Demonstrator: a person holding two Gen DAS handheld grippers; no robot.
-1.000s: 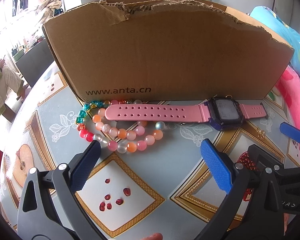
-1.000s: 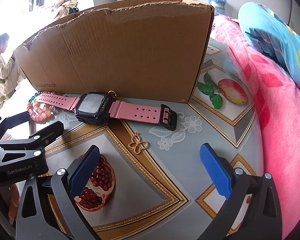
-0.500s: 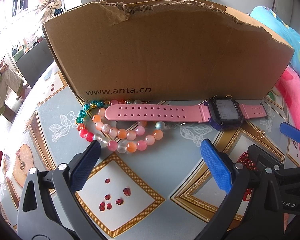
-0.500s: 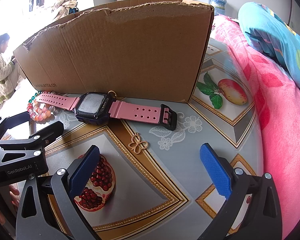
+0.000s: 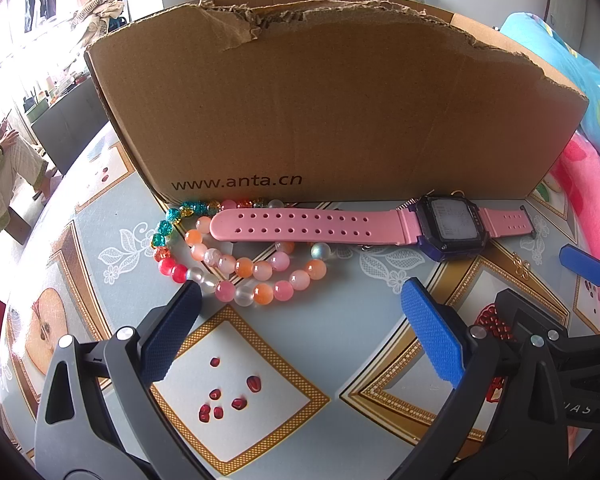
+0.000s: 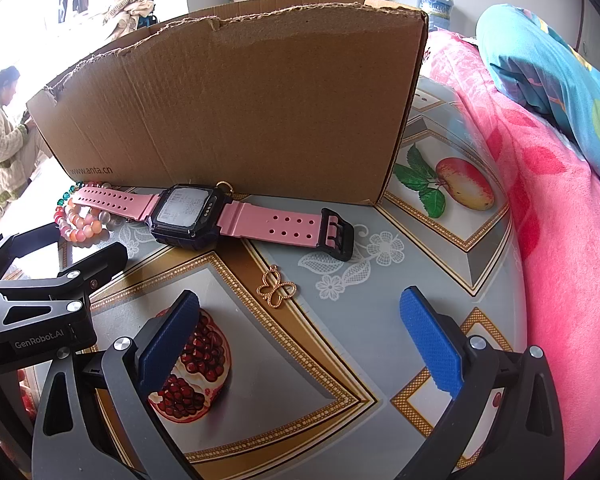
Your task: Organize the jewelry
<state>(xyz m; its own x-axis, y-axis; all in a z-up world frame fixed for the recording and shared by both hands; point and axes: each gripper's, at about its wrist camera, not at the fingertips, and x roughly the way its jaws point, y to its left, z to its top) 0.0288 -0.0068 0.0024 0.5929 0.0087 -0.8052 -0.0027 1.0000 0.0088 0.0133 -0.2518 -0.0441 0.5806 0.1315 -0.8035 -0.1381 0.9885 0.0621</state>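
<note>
One tabletop (image 6: 420,272) with a fruit-print cover carried everything; one torn cardboard box (image 5: 332,120) stood at twelve o'clock; one pink watch (image 5: 340,229) lay flat along its base, its long strap resting over two beaded bracelets (image 5: 256,276) at ten o'clock in the left wrist view; one small gold butterfly charm (image 6: 277,290) lay at six o'clock of the watch; two tongs, the left tongs (image 5: 300,320) and the right tongs (image 6: 300,320), hovered released, gripping nothing.
</note>
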